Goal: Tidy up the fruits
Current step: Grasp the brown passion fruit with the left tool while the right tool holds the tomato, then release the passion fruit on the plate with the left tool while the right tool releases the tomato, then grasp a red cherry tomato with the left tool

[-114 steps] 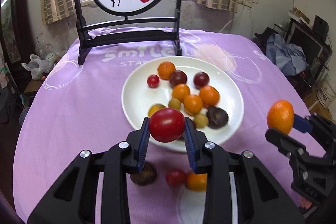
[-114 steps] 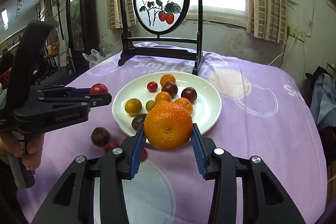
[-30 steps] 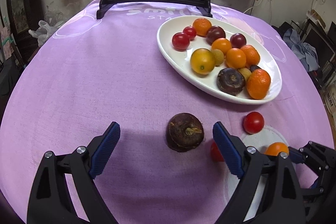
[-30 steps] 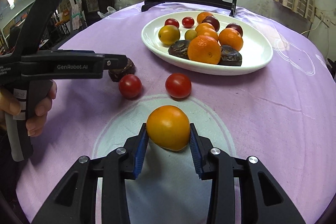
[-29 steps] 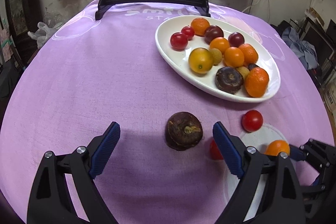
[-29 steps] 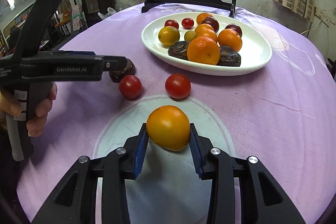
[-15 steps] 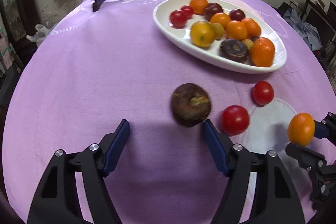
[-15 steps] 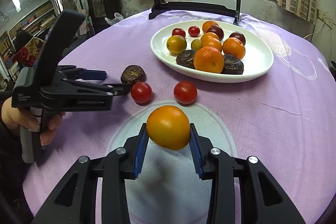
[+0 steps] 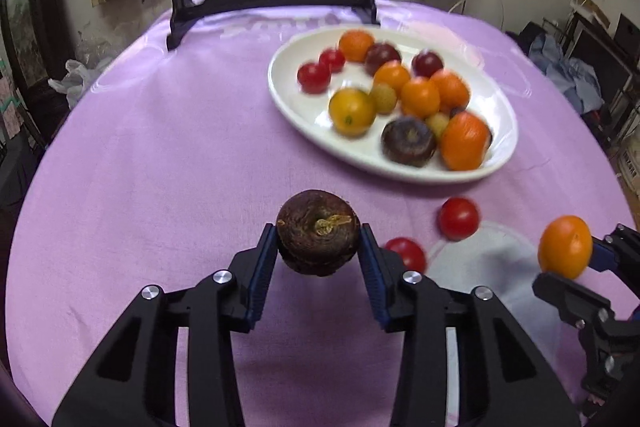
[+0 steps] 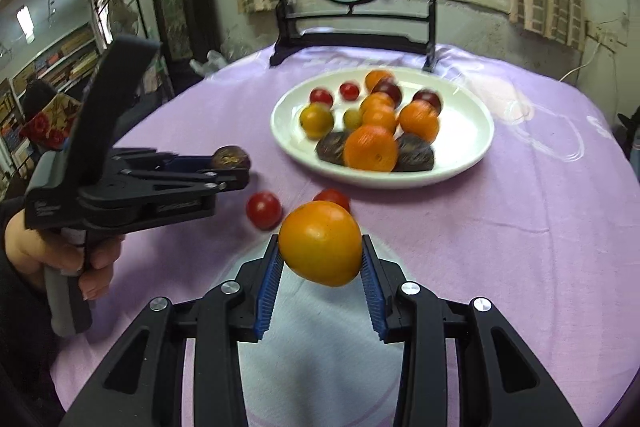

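The left gripper (image 9: pixel 319 247) is pinched on a dark brown fruit (image 9: pixel 318 237), which is held clear of the purple tablecloth (image 9: pixel 160 155). The blue pads bear on its two opposite flanks, at its widest girth, and the stem scar faces the camera. This flank grip is judged to prevent a round body from rolling out.

The right gripper (image 10: pixel 322 261) is clamped on an orange-yellow tomato (image 10: pixel 321 243), likewise off the cloth. It is squeezed across its middle, the part least likely to slip.

Both loads are carried above the table, so neither is dragged over the loose fruit below. Two red tomatoes (image 9: pixel 459 218) (image 9: pixel 406 254) lie on the cloth between the grippers and the white oval plate (image 9: pixel 506 147). One tomato is just short of the plate's near rim; the other is just beside the left gripper's right finger.

The plate holds a crowded group of red, orange, yellow and dark fruits, clustered toward its centre and near side. A bare strip of plate is visible along the right side in the right wrist view. That strip is judged the easiest place for a release.

Both grippers point toward the plate, so delivery of both fruits is taken as the step in hand. The plate contents are blurred in both views, and their exact contacts cannot be told.
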Action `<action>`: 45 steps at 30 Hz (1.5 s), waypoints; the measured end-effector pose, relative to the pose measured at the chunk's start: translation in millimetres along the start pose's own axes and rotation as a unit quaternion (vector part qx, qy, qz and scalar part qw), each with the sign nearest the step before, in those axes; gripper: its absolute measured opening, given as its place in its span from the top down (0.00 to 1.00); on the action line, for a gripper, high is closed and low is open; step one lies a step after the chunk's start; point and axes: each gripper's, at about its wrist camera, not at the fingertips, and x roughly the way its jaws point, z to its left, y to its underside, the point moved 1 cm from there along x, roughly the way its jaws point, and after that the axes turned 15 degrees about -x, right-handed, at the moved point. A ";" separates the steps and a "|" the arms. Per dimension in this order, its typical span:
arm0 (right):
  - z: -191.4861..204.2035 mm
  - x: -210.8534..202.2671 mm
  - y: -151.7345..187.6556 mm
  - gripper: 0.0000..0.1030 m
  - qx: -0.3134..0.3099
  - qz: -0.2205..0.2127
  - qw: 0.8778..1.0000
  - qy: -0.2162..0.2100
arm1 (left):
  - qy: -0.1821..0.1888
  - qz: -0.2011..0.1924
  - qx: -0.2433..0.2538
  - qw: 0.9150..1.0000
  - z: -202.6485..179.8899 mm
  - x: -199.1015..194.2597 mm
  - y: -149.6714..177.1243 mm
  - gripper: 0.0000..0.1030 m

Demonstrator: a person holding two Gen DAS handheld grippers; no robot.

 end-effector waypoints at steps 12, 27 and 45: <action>-25.0 11.9 -65.3 0.63 -0.069 -0.036 0.993 0.087 | 0.020 -0.051 -0.008 0.998 -43.4 -3.0 -74.9 0.61; -61.9 92.9 -81.3 0.43 -0.015 0.005 0.998 0.060 | -0.003 -0.027 -0.054 0.998 -40.9 69.6 -113.5 0.31; -51.0 21.7 -24.3 0.37 0.018 -0.005 0.998 0.064 | 0.008 -0.043 -0.052 0.998 -18.9 0.8 -46.8 0.19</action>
